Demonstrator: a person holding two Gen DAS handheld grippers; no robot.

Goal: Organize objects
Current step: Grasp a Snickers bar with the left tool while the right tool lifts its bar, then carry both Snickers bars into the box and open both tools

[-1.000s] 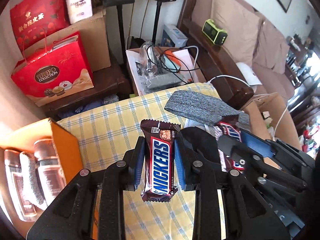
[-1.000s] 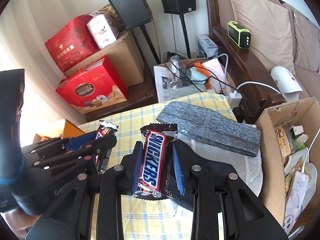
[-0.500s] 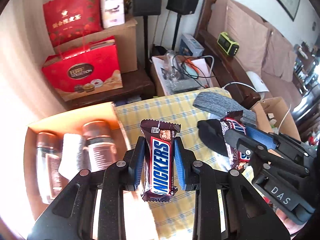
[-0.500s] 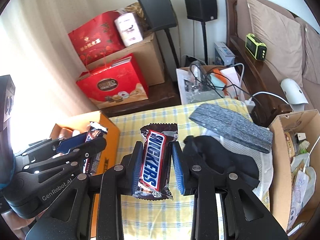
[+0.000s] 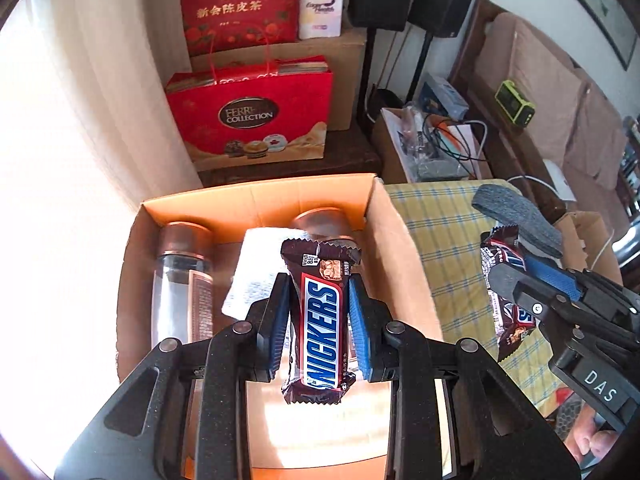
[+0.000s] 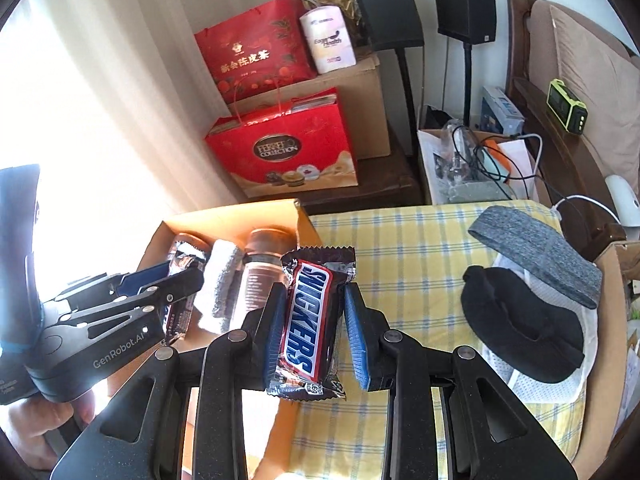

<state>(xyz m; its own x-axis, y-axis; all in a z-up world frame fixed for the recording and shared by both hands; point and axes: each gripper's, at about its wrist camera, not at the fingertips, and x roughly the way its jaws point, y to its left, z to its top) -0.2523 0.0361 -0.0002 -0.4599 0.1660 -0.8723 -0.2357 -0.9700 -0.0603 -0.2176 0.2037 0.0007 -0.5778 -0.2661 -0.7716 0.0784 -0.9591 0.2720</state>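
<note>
My left gripper is shut on a brown Snickers bar, held upright over the open orange cardboard box. Two clear bottles with copper caps and a white-grey cloth lie inside the box. My right gripper is shut on a second Snickers bar, hovering over the box's right edge and the yellow checked tablecloth. The left wrist view shows the right gripper at the right with its bar. The left gripper with its bar appears in the right wrist view, over the box.
A grey felt pad and a black cloth item on a white mesh lie at the table's right. Red gift bags, cardboard boxes, speakers on stands and a sofa stand behind. An open carton sits at the far right.
Both grippers have travelled left across the table with their Snickers bars. The left one went from over the tablecloth to over the orange box; the right one reached the box's edge.
</note>
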